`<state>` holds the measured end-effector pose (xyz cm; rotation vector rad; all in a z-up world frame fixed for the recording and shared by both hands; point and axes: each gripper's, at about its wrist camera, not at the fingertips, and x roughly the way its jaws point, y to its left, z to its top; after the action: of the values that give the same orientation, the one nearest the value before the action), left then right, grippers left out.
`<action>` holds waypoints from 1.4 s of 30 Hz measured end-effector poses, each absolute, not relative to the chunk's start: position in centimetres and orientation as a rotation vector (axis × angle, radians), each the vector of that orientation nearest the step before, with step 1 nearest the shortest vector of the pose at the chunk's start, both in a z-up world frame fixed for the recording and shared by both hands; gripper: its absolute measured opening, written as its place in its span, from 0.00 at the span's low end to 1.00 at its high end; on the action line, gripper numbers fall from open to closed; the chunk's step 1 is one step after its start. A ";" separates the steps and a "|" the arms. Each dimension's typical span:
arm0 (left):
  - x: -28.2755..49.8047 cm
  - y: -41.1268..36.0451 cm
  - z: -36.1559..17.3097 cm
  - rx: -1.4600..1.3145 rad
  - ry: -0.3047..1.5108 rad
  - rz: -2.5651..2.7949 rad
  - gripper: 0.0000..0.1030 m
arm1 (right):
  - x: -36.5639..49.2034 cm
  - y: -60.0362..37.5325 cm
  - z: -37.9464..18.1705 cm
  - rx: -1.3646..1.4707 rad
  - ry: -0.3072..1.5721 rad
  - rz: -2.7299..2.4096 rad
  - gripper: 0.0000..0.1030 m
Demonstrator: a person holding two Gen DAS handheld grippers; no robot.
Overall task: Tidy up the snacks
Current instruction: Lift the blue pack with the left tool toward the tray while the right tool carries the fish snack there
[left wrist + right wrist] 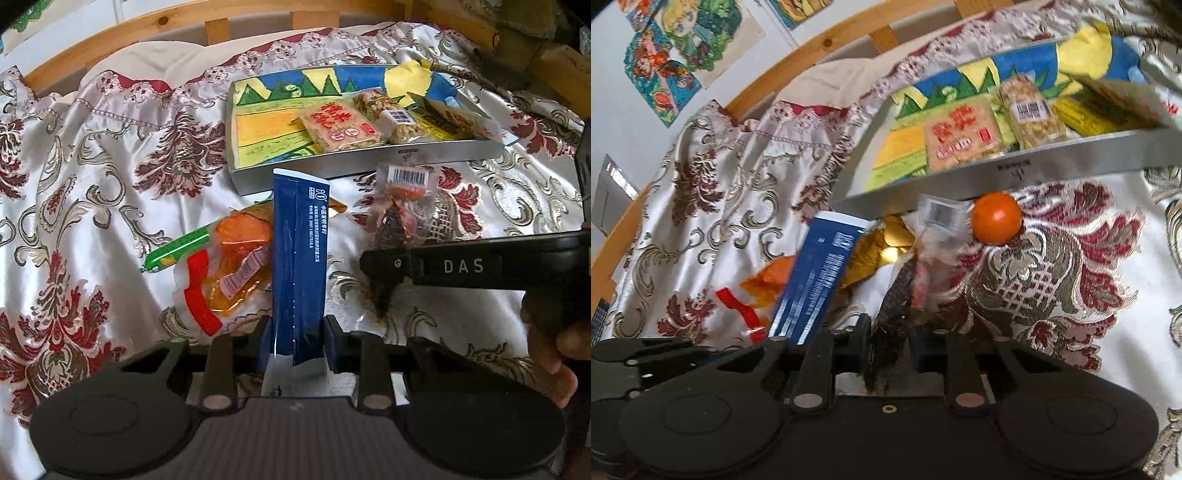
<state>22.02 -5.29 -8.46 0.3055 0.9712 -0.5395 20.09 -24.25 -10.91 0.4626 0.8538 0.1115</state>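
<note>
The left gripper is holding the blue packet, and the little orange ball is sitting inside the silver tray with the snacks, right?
Not quite. The left gripper does hold the blue packet, but the orange ball isn't in the silver tray. The right wrist view shows it on the cloth, just outside the tray's front wall.

Your left matte-black two-finger tool (295, 341) has dark blue pads, two round discs on its body and copper-coloured rivets at the linkage arms. Your right black tool (888, 341) matches it — white letters "DAS" mark its side, a brass screw its centre.
</note>
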 end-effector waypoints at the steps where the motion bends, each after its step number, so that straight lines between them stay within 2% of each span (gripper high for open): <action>1: 21.9 -5.3 -8.4 0.301 0.971 -0.544 0.30 | 19.8 -24.2 -10.5 0.460 0.846 0.114 0.19; 14: 20.5 -5.2 -5.8 0.215 0.844 -0.557 0.30 | 17.4 -23.3 -6.6 0.294 0.712 0.101 0.15; 27: 21.1 -4.5 -2.9 0.142 0.739 -0.492 0.30 | 18.0 -25.5 -3.9 0.310 0.581 0.077 0.15; 36: 27.7 -8.1 0.4 0.036 0.618 -0.476 0.30 | 22.1 -29.3 -2.8 0.316 0.478 0.031 0.15; 42: 33.6 -12.1 -1.2 0.029 0.632 -0.481 0.30 | 26.1 -32.5 -4.2 0.396 0.498 0.007 0.15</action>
<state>33.58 -12.14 -1.19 0.0288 0.6320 -0.4806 26.06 -32.47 -4.24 0.3963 0.4975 0.0073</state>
